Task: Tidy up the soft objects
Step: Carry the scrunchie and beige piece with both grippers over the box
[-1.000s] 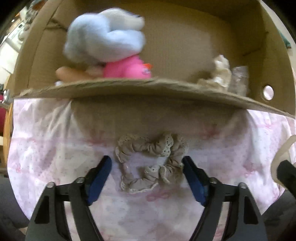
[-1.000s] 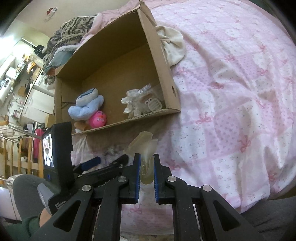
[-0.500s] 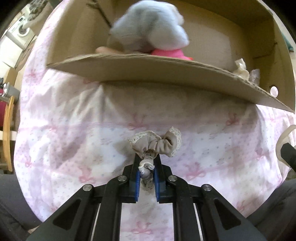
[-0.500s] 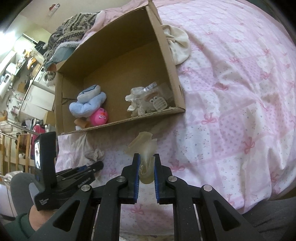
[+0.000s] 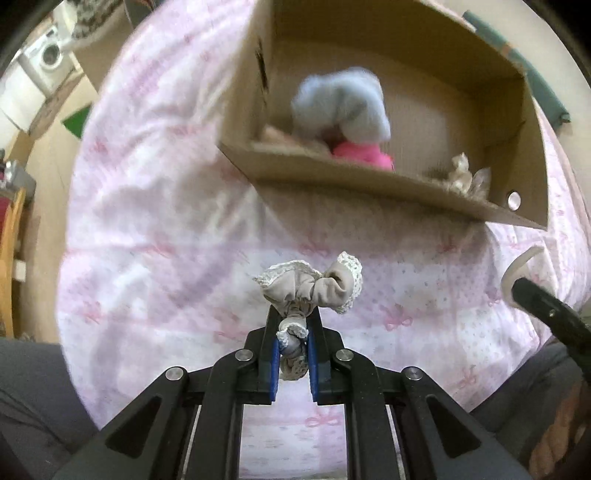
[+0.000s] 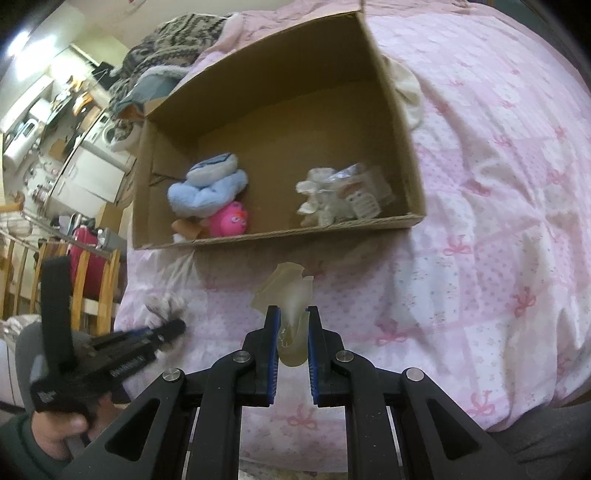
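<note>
My left gripper (image 5: 291,325) is shut on a beige lace-trimmed scrunchie (image 5: 310,288) and holds it above the pink bedspread, in front of an open cardboard box (image 5: 369,181). It also shows in the right wrist view (image 6: 166,325). My right gripper (image 6: 291,321) is shut on a pale yellowish soft piece (image 6: 288,291), held near the box's front wall (image 6: 280,234). In the box lie a light blue plush (image 6: 207,188), a pink plush (image 6: 229,219) and a white soft bundle (image 6: 325,199).
The pink patterned bedspread (image 6: 498,221) covers the bed. A cream cloth (image 6: 408,92) lies behind the box's right side. Knitted blankets (image 6: 173,33) pile at the back. A wooden rail and a red suitcase (image 6: 83,251) stand left of the bed.
My left gripper closed on the scrunchie, lifted it off the bedspread and drew back from the box. My right gripper kept its hold and barely moved.
</note>
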`<state>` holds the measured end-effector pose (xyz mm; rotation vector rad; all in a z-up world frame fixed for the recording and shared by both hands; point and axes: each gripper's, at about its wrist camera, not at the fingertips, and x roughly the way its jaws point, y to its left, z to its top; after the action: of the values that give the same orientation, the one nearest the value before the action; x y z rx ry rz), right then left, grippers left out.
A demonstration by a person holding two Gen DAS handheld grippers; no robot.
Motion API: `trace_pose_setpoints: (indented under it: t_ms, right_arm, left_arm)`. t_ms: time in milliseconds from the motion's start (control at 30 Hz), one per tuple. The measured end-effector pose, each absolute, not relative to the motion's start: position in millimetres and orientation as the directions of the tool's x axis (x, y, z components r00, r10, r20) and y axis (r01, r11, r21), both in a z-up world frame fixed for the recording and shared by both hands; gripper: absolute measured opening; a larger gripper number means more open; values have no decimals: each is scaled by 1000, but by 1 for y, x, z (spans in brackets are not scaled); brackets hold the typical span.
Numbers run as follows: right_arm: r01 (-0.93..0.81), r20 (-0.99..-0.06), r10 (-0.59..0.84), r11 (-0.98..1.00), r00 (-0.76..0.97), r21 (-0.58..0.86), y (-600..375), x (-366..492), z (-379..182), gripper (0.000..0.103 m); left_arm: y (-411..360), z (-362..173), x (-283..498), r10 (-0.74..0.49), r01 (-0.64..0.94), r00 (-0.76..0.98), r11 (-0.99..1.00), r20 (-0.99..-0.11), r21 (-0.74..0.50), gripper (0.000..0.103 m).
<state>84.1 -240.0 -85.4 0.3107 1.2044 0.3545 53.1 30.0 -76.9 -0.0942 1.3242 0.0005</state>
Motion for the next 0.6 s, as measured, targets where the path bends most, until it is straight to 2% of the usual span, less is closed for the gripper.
trace_pose_setpoints:
  t_ms: [267,600]
  right_arm:
    - [-159,-861,412,911,299,381,-229,82,-88,14]
    - [-226,-812,441,897,382,381,-226,73,-68,14]
  left_arm:
    - [58,-59,57,-66,-73,261,993,-963,-88,11]
    - [11,-42,57,-79,-19,362,996,-929,-92,11]
